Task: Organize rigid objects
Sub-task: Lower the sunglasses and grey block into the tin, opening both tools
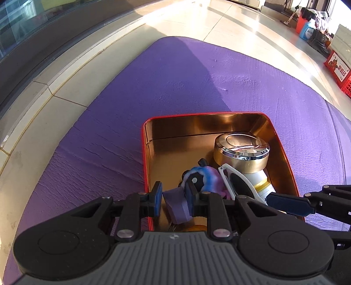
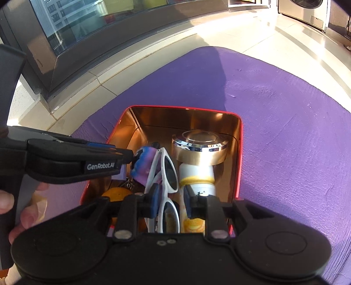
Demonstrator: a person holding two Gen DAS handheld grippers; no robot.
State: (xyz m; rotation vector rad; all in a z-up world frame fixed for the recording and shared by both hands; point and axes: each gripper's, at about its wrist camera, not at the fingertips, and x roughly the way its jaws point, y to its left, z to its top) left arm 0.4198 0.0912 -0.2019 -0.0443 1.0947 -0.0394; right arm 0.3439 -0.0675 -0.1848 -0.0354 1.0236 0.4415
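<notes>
A red tin (image 1: 283, 151) with a gold inside (image 2: 240, 153) sits on a purple mat. In it lie a white bottle with a wide gold and chrome cap (image 1: 241, 151) (image 2: 199, 149), white sunglasses (image 1: 237, 184) (image 2: 166, 175), a blue-purple toy (image 1: 208, 177) (image 2: 142, 162) and an orange object (image 2: 118, 194). My left gripper (image 1: 174, 198) hangs over the tin's near left corner, its jaws closed on a purple block (image 1: 177, 203). My right gripper (image 2: 170, 200) is over the tin, its jaws around the sunglasses' frame; contact is unclear.
The purple mat (image 1: 175, 83) lies on a pale tiled floor (image 1: 65, 92). A dark window wall (image 2: 87, 43) runs along the far left. Red crates and bags (image 1: 337, 72) stand far right. A washing machine (image 2: 307, 11) is at the far right.
</notes>
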